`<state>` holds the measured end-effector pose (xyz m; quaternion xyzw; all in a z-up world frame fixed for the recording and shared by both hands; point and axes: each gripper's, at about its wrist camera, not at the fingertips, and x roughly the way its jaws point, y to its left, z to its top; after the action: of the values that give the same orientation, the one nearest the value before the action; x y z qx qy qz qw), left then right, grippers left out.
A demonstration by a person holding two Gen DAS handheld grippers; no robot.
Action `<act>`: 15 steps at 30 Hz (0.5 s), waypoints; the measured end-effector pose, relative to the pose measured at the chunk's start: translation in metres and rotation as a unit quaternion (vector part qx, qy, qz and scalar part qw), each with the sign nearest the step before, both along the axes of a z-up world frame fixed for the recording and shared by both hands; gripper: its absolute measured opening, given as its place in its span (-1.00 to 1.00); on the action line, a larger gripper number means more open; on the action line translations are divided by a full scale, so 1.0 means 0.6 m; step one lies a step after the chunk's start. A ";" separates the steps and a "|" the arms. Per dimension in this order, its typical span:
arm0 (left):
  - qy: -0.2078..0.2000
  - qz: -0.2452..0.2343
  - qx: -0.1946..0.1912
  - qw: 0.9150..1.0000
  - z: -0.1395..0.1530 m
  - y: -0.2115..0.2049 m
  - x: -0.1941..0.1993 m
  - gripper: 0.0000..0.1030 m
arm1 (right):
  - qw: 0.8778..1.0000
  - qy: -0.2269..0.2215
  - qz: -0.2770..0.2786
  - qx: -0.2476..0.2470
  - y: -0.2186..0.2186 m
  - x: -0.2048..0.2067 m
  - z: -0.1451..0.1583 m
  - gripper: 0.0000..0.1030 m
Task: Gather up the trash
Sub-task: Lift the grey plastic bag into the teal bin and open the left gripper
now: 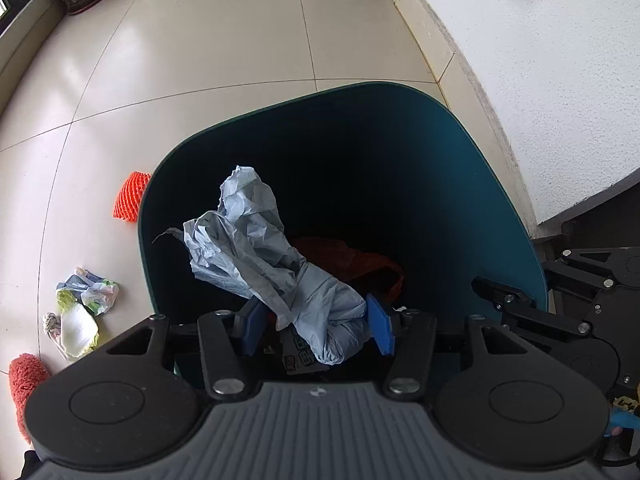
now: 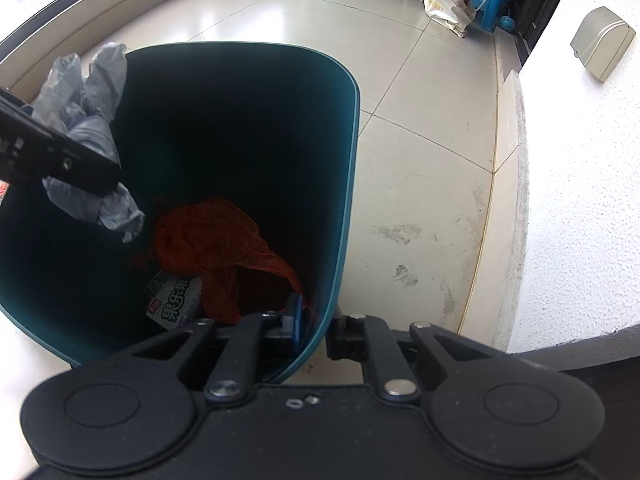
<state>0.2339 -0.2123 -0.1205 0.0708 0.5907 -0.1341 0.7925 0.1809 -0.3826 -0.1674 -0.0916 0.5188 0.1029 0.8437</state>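
A dark teal trash bin stands on a pale tiled floor beside a white textured wall. The left gripper points steeply down over the bin's open mouth, its blue-padded fingers closed around a crumpled grey-blue plastic bag. The bag is thin, wrinkled and twisted into a long bundle; one end juts up and away past the fingers, the other hangs loose below them. It is held directly above the opening, probably so that it will drop inside once let go.

The right gripper pinches the near rim of the bin, one finger inside the wall and one outside, closed tight on it. This grip looks meant to steady the bin while trash goes in.

At the bottom of the bin lie a crumpled orange-red plastic bag and a printed carton.

More litter waits on the floor to the left of the bin: an orange foam net, a colourful crumpled wrapper, a white and green wrapper, and a red fuzzy cloth.
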 end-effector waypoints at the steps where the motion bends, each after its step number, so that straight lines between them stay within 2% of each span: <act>1: 0.006 -0.004 0.005 1.000 -0.010 -0.007 0.004 0.02 | 1.000 0.001 -0.001 0.002 -0.001 0.001 0.000 -0.79; 8: 0.047 -0.017 0.040 0.998 -0.073 -0.030 0.020 0.03 | 1.000 0.004 -0.003 0.006 -0.002 0.003 0.000 -0.80; 12: 0.051 -0.013 0.034 0.998 -0.082 -0.024 0.020 0.05 | 1.000 0.004 -0.001 0.007 -0.005 0.004 0.000 -0.79; 15: 0.056 -0.010 0.013 0.998 -0.080 -0.015 0.017 0.07 | 1.000 0.004 -0.001 0.007 -0.007 0.004 0.000 -0.79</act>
<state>0.2439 -0.2212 -0.1684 0.0793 0.6354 -0.1383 0.7555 0.1834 -0.3865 -0.1676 -0.0843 0.5219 0.1061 0.8422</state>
